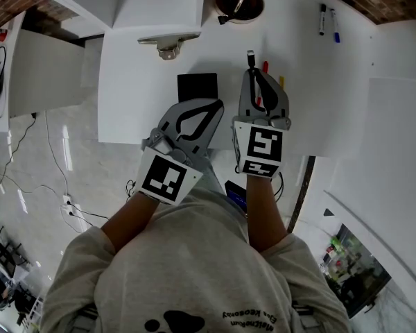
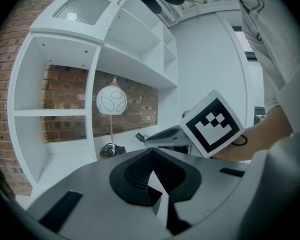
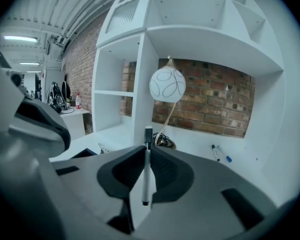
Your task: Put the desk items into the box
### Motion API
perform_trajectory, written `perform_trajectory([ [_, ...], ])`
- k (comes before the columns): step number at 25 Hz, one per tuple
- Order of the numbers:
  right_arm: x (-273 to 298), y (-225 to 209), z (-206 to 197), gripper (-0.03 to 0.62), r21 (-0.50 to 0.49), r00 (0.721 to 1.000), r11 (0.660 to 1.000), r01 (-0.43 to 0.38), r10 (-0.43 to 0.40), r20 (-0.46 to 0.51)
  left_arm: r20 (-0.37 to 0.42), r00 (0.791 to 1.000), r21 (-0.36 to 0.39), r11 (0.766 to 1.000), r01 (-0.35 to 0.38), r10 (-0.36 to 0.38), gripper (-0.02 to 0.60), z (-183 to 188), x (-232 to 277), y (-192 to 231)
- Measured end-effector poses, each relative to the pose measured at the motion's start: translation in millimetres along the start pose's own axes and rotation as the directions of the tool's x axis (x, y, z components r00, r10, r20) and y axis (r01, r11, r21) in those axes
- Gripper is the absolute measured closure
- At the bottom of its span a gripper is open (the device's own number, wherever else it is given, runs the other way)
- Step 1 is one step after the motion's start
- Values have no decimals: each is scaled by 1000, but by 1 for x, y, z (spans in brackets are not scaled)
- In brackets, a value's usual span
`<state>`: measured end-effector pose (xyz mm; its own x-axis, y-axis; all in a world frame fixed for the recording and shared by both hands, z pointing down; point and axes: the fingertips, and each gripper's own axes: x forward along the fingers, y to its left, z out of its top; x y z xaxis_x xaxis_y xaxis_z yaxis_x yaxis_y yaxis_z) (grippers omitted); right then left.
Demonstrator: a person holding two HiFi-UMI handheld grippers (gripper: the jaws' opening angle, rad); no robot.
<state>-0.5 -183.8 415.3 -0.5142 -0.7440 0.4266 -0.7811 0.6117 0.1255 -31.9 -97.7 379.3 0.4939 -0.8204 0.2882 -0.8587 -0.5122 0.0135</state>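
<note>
My right gripper (image 1: 252, 73) (image 3: 147, 145) is shut on a white marker (image 3: 146, 176) with a black cap (image 1: 250, 58), held upright along the jaws above the white desk (image 1: 145, 96). A red pen (image 1: 265, 66) and a yellow pen (image 1: 281, 82) show just right of that gripper. A black square box (image 1: 197, 87) sits on the desk ahead of my left gripper (image 1: 217, 105) (image 2: 153, 155), whose jaws are closed tip to tip with nothing between them. Two more markers (image 1: 328, 21) (image 3: 220, 153) lie at the back right.
A metal clip-like tool (image 1: 168, 45) lies at the desk's back left. A lamp with a round white shade (image 3: 167, 84) stands on a dark base (image 1: 239, 0) against the brick wall. White shelving (image 3: 125, 59) rises on the left. Cables trail on the floor (image 1: 62, 179).
</note>
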Motion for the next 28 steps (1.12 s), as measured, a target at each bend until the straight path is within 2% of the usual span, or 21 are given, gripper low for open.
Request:
perform_trajectory([
  [7, -22, 2, 24, 545, -21, 985, 999, 47, -43, 168, 7, 1000, 6, 1000, -10, 10, 575, 1, -9, -3],
  [14, -40, 8, 49, 545, 22, 932, 1000, 23, -29, 361, 11, 1000, 7, 1000, -28, 28, 575, 2, -16, -3],
  [22, -49, 23, 59, 545, 56, 892, 998, -33, 4, 453, 10, 999, 2, 999, -51, 51, 575, -1, -23, 1],
  [28, -48, 42, 65, 545, 45, 878, 996, -78, 47, 476, 5, 997, 1, 997, -76, 76, 575, -2, -32, 7],
])
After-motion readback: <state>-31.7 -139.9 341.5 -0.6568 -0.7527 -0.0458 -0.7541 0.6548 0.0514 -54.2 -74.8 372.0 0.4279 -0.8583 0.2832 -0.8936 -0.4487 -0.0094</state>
